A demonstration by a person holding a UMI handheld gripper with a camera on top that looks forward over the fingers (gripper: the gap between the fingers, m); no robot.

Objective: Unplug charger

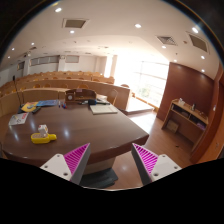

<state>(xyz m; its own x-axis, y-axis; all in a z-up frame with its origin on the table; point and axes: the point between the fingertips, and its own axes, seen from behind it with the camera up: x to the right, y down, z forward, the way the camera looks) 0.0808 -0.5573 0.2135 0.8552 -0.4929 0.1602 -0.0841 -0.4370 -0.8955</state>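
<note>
Nearest the camera, the two pink-padded fingers (pixel 74 160) of the hand-held gripper (pixel 110 162) stand spread wide apart with nothing between them; the jaws are open and held high, well back from anything they could grasp. Just beyond and below them runs the curved near edge of a large dark brown oval wooden desk (pixel 85 130), which fills the middle of a conference room. On it, ahead and to the left of the jaws, lies a small yellow object (pixel 43 137) with something pale on top, too small to identify; further left sits a flat stack of pale papers (pixel 19 118). Toward the far side of the desk is a cluster of dark items (pixel 80 97), possibly a bag or devices, and right of it a flat white sheet or closed light-coloured laptop (pixel 103 108). No charger, cable or socket can be made out clearly. If one is there, the likeliest place is judged to be among those dark items at the far centre of the desk, roughly straight ahead of the jaws and slightly left, well apart from them. Its long axis and the direction of its plug cannot be told from here. The coming move therefore seems to call for carrying the gripper forward across the desk until the charger shows itself.
</note>
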